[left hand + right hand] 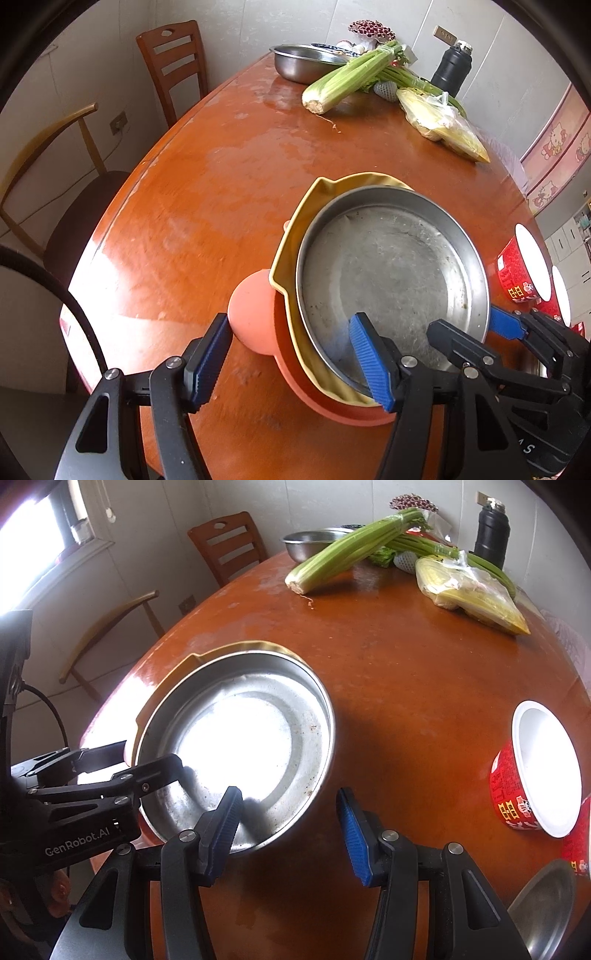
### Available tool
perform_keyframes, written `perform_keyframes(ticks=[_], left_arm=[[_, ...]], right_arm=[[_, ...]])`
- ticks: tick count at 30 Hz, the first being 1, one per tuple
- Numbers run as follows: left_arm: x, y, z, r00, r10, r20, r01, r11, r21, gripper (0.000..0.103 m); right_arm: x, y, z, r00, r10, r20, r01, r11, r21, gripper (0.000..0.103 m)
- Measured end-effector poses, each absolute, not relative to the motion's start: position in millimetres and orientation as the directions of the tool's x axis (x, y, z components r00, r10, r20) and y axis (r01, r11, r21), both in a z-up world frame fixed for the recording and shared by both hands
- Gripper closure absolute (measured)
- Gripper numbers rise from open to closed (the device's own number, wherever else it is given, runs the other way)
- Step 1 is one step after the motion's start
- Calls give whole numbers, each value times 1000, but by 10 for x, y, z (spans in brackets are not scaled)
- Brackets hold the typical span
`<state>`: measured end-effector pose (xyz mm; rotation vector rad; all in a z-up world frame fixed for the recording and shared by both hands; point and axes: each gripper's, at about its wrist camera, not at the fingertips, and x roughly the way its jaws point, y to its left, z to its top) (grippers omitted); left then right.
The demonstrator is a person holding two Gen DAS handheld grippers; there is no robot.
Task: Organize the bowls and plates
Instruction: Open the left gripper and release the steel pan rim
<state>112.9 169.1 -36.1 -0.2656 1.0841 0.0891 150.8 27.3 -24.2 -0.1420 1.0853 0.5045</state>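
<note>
The left hand-held gripper (291,363) is spread open, one finger outside the orange plate (258,314), the other over the steel pan (391,273) nested in the yellow dish (288,258). Closing here could tip the loose stack. The right hand-held gripper (288,825), also open and empty, straddles the pan's rim at 6 o'clock; the paper bowl (535,771) sits at 3 o'clock on the table (406,664).

A glossy reddish-brown wooden table (406,672) is set near pale panelled walls (295,506). Two chairs are seen at its far left: a slatted wooden chair (173,62) and a curved-back chair (48,177). Daylight is admitted through a window (40,520) at the upper left.
</note>
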Motion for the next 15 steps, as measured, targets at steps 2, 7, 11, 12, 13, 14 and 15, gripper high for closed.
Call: perform_keyframes(ticks=[2, 7, 11, 12, 13, 14, 15], left_arm=[[1173, 1641, -363, 470, -56, -881, -193, 967, -164, 37], [1265, 1571, -357, 472, -61, -880, -177, 971, -163, 37], [1341, 1523, -357, 471, -68, -879, -165, 973, -163, 37], [1357, 1513, -357, 472, -69, -879, -162, 973, -164, 37], [1373, 1502, -358, 473, -71, -878, -158, 974, -164, 37], [1388, 1490, -359, 474, -71, -878, -155, 975, -163, 37], [1405, 1476, -359, 475, -71, -877, -152, 975, -161, 37]], right_arm=[[1530, 250, -264, 364, 314, -877, -451, 883, 129, 49], [1597, 183, -266, 369, 306, -878, -437, 891, 127, 49], [1652, 135, -269, 371, 301, -879, -423, 897, 129, 49], [1662, 125, -268, 373, 298, -879, -419, 899, 127, 49], [1669, 114, -268, 375, 295, -879, -415, 901, 125, 49], [1673, 105, -268, 376, 293, -879, -412, 902, 125, 49], [1684, 91, -266, 377, 291, -879, -407, 905, 125, 49]])
